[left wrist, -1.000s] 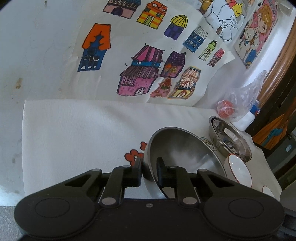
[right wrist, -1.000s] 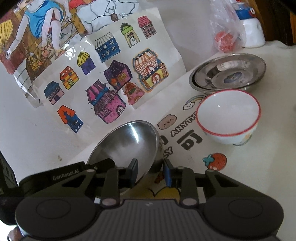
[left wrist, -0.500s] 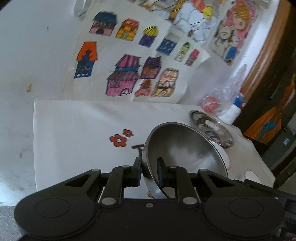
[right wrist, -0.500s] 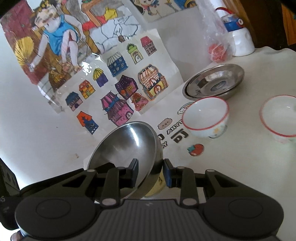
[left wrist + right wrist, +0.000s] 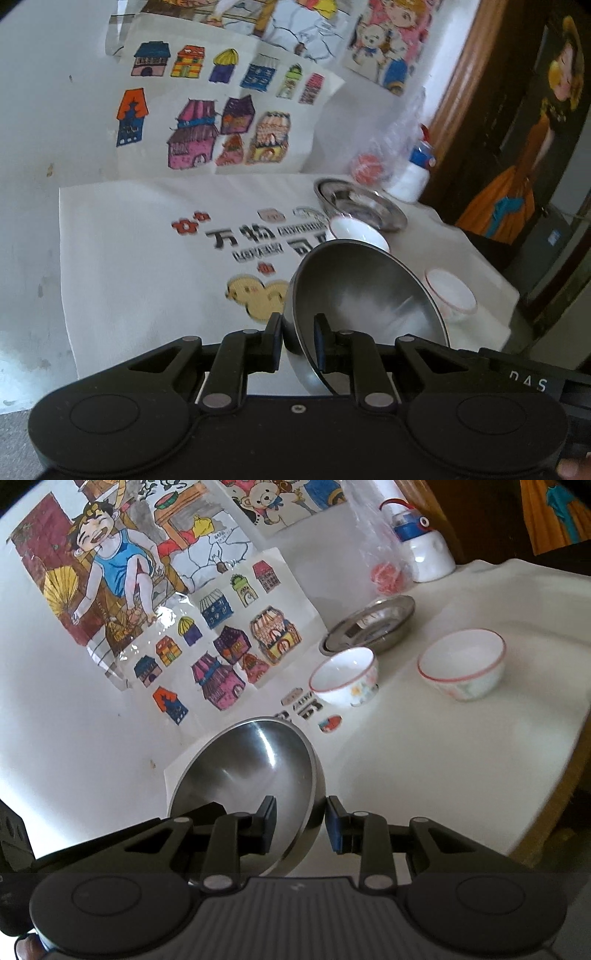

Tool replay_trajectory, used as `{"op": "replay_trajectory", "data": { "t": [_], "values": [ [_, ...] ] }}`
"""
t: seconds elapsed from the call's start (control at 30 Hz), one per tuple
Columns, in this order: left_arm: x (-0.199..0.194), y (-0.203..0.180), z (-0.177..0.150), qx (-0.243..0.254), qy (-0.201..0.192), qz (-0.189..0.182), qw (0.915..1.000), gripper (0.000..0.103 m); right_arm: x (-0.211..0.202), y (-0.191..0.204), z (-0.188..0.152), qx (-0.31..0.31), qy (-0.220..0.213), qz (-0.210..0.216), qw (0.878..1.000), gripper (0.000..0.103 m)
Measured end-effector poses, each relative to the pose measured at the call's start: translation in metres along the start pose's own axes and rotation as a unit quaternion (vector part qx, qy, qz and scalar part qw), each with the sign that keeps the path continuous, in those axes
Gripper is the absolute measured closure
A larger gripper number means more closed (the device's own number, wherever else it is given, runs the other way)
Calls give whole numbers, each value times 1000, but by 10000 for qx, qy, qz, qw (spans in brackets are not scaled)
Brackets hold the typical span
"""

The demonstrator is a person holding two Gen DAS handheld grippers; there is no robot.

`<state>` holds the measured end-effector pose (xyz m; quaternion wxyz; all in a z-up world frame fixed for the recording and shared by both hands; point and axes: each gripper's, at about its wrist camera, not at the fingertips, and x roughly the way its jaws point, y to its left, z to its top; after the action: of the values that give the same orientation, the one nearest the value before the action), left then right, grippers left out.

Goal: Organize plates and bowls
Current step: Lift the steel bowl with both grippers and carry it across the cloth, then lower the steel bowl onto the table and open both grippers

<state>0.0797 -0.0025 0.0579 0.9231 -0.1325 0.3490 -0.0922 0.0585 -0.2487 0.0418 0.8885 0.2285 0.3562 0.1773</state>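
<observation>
Above the printed cloth (image 5: 147, 280), each hand-held gripper (image 5: 298, 338) (image 5: 300, 821) pinches the shiny, tilted steel bowl's (image 5: 255, 771) rim.

A steel bowl (image 5: 364, 291) is held tilted above the cloth, its rim pinched on opposite sides. Two white bowls with red rims are set upright and apart on the cloth, one (image 5: 345, 675) just before a shallow steel plate (image 5: 373, 627), the other (image 5: 463, 662) to its right. All are seen empty
</observation>
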Motion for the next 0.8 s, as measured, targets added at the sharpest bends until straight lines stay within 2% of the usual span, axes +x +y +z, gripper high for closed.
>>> {"op": "replay_trajectory", "data": {
  "t": [0.2, 0.4, 0.6, 0.8],
  "values": [
    [-9, -4, -19, 22, 198, -5, 9998, 84, -4, -1, -7, -42, 98, -36, 9999, 68],
    [-3, 2, -24, -54, 403, 50, 9992, 84, 4, 0, -7, -60, 251, -117, 9996, 68],
    [7, 6, -22, -118, 602, 70, 9981, 84, 7, 0, -5, -35, 276, -113, 9996, 58],
    [11, 5, -20, -113, 629, 81, 9979, 82, 5, -2, -3, -71, 188, -173, 9996, 53]
  ]
}}
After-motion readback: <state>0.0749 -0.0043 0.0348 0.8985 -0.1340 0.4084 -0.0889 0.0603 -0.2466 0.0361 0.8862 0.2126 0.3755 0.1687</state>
